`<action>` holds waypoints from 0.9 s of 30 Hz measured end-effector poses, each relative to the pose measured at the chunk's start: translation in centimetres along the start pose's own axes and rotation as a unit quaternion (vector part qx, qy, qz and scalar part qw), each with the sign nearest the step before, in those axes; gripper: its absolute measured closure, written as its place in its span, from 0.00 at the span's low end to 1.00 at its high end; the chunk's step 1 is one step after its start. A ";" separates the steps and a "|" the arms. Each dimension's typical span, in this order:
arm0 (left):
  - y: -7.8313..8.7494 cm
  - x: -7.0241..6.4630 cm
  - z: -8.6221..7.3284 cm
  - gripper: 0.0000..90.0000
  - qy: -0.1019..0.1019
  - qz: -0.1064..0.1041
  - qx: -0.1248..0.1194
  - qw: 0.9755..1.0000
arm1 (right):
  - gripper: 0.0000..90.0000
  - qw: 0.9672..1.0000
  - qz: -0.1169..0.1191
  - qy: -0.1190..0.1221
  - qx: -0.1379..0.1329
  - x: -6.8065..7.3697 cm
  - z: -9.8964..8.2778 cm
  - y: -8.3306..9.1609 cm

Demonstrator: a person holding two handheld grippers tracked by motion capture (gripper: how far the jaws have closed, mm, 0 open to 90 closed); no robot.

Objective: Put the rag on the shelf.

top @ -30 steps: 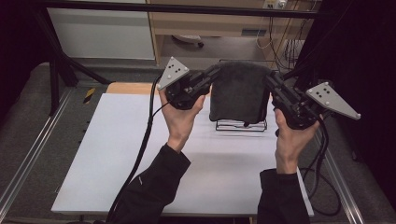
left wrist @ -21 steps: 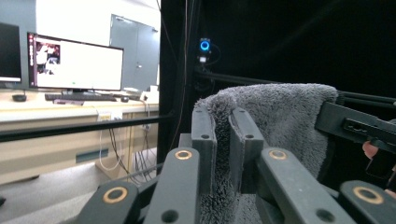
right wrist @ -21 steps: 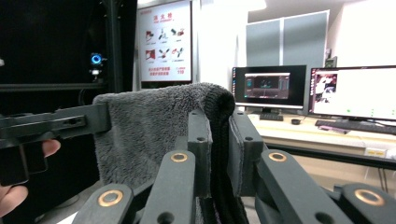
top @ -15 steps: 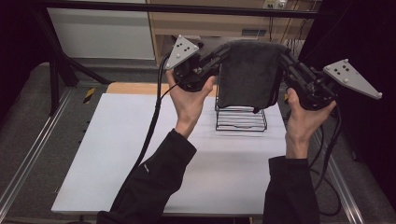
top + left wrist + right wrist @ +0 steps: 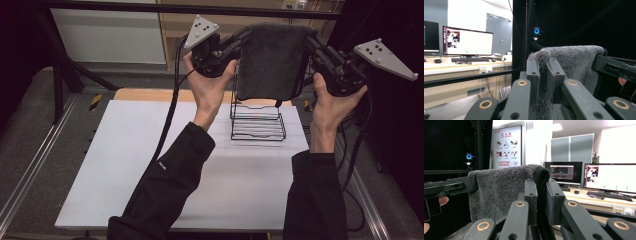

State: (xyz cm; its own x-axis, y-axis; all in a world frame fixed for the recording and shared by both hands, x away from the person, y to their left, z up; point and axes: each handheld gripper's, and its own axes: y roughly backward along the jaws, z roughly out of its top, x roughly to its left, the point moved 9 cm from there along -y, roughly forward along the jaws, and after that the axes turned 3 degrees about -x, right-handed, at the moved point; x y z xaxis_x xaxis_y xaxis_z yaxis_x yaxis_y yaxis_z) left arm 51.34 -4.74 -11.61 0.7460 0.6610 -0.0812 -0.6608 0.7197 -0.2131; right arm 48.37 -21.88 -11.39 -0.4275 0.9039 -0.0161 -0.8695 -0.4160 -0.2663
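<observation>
A dark grey towel (image 5: pixel 270 60) hangs folded between both grippers, high above the table. My left gripper (image 5: pixel 246 36) is shut on its upper left corner, and my right gripper (image 5: pixel 309 41) is shut on its upper right corner. In the left gripper view the fluffy towel (image 5: pixel 574 65) is pinched between the two black jaws. In the right gripper view the towel (image 5: pixel 499 190) has its rolled edge clamped between the jaws. A black wire rack (image 5: pixel 257 122) stands on the white table (image 5: pixel 150 165) just under the towel's lower edge.
A wooden strip (image 5: pixel 145 94) runs along the table's far edge. Metal rails (image 5: pixel 30 170) flank the table on both sides. Cables trail from both grippers down past the person's forearms. Desks with monitors (image 5: pixel 609 177) stand beyond the table.
Both hands have risen and carried the towel up with them. Its lower edge, which covered the wire rack, now hangs above it, and the rack stands exposed.
</observation>
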 end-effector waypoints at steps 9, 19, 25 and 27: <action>-1.9 0.3 1.0 0.91 -0.004 0.005 0.001 1.000 | 0.90 1.000 -0.007 -0.009 -0.003 -1.7 0.8 -1.3; -3.9 1.3 1.4 0.91 -0.010 0.018 0.006 1.000 | 0.90 1.000 -0.008 -0.017 -0.010 -3.3 1.0 -3.3; -4.5 1.9 1.1 0.91 -0.010 0.022 0.005 1.000 | 0.90 1.000 -0.009 -0.017 -0.007 -4.0 0.6 -4.5; -4.6 2.2 1.1 0.91 -0.014 0.023 0.005 1.000 | 0.90 1.000 -0.008 -0.019 -0.007 -4.2 0.5 -4.9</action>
State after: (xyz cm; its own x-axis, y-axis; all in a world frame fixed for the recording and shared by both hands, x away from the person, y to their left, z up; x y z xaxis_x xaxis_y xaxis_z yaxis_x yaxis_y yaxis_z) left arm 55.97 -6.36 -9.74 0.7118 0.6996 -0.0628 -0.6956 0.6898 -0.2006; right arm 54.33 -23.71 -9.55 -0.4226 0.9059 0.0256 -0.8731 -0.3994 -0.2795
